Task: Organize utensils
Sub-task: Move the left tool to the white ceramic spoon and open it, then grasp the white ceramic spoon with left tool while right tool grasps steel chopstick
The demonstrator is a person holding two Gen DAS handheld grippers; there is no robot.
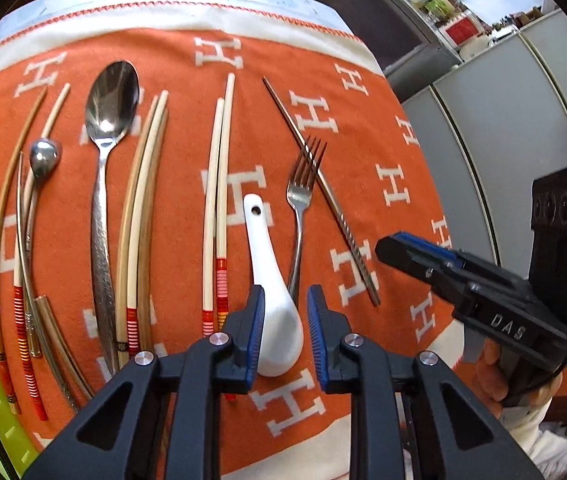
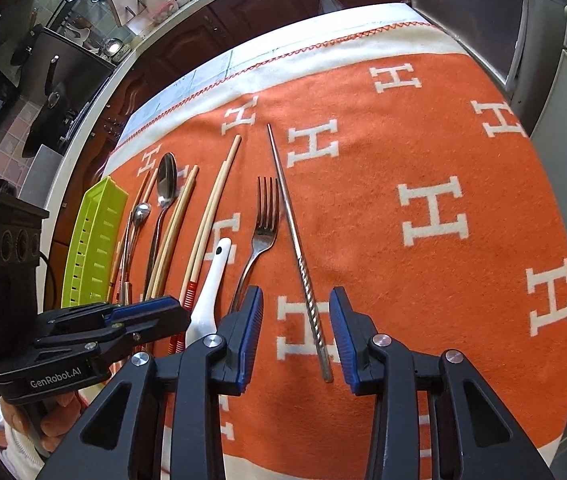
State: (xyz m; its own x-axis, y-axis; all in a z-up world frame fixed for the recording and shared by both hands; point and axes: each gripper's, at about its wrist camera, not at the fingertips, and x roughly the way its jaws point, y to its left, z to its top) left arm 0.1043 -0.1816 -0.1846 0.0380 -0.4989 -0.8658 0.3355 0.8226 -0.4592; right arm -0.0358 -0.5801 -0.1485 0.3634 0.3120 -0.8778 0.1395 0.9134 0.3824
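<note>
Utensils lie in a row on an orange cloth. My left gripper is open, its pads either side of the bowl of a white ceramic spoon, not closed on it. A steel fork lies just right of the spoon. My right gripper is open around the twisted end of a single metal chopstick, hovering over it. A large steel spoon, a small ladle-like spoon and several wooden chopsticks lie to the left.
A lime-green slotted tray stands at the cloth's left edge. Dark wood cabinets and a cluttered counter are beyond the table. Grey cabinets stand to the right. The orange cloth right of the metal chopstick holds nothing.
</note>
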